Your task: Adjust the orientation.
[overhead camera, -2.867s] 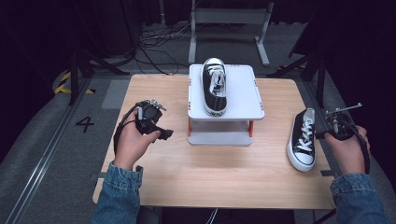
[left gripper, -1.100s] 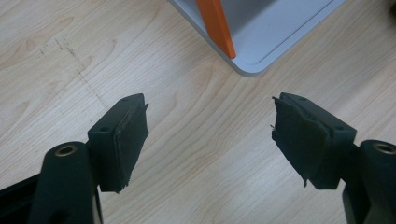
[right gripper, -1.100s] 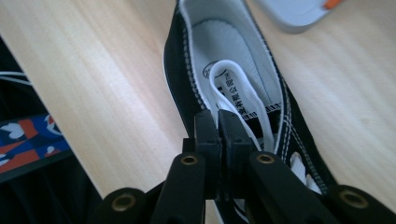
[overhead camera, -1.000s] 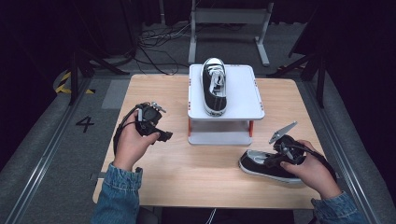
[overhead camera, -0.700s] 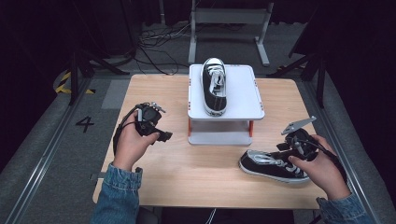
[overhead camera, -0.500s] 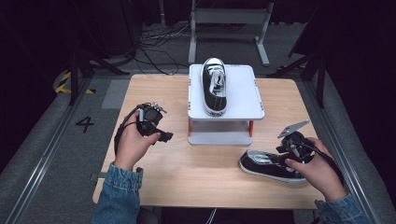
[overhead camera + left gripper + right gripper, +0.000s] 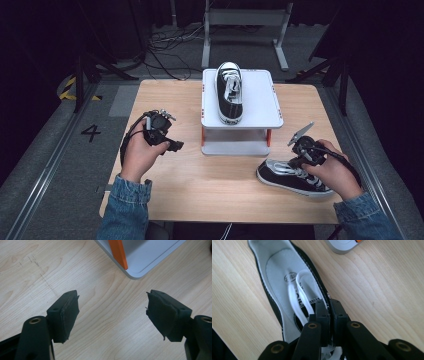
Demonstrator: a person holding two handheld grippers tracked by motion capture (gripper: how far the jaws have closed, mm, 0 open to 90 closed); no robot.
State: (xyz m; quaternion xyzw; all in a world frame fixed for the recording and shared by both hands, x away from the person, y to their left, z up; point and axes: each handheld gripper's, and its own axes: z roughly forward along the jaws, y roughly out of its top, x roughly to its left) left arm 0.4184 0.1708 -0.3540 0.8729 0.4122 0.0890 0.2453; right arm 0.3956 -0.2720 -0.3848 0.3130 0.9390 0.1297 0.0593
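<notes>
Right tongs (image 7: 329, 305) have just squeezed shut on the side of the black shoe (image 7: 292, 176), which lies in front of the white stand (image 7: 240, 90). Left tongs (image 7: 112, 312) wait wide open, holding nothing, left of that stand. Another shoe (image 7: 229, 93) sits on top.

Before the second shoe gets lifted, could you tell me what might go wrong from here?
The right gripper pinches just the thin side wall of the shoe on the table, so it might sag, twist or slip free when lifted. The shoe on the stand already takes the middle of the white stand; the newcomer could knock it.
</notes>
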